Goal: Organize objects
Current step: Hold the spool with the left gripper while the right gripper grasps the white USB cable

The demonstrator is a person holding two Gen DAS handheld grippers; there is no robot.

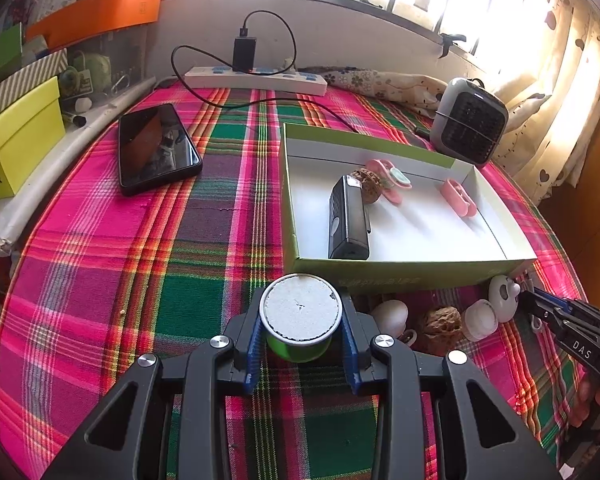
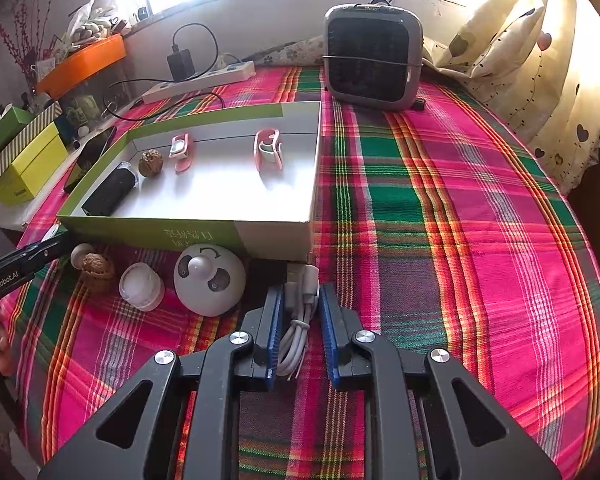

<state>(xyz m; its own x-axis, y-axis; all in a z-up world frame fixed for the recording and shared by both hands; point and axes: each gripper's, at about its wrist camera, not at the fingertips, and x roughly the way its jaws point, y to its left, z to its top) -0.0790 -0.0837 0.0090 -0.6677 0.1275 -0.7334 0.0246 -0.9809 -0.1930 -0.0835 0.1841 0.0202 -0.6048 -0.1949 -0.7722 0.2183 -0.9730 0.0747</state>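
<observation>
Small clutter on the plaid counter (image 1: 204, 264) is being gathered into the open green box (image 1: 400, 276), and the step in hand looks like a double pick-up: each hand has an item between its blades, neither yet over the box.

Left tongs (image 1: 302, 328) are clenched on a green cup (image 1: 300, 314) with a white foil lid, blue pads pressed against either side of it. Whether the cup is lifted or resting on the cloth I cannot tell. The box stands just ahead and to the right of these tongs, already holding a black device (image 1: 348, 220), a walnut (image 1: 368, 184) and two pink clips (image 1: 458, 196).

Right tongs (image 2: 300, 312) stand narrowly apart around a bundled white cable (image 2: 298, 316); the left blade seems to touch the bundle, but a sliver of gap shows on the right (so I judge it bracketed rather than firmly pinched, and cannot be sure). Left of these tongs, along the box's near wall, lie a white panda-faced gadget (image 2: 210, 280), a small white jar (image 2: 142, 286) and a second walnut (image 2: 96, 270).

Next, as I judge it, the left hand must raise the cup above the near wall and carry it forward-right to a bare patch of floor; the right must close fully before lifting, since a loose coil may slip or unwind.
</observation>
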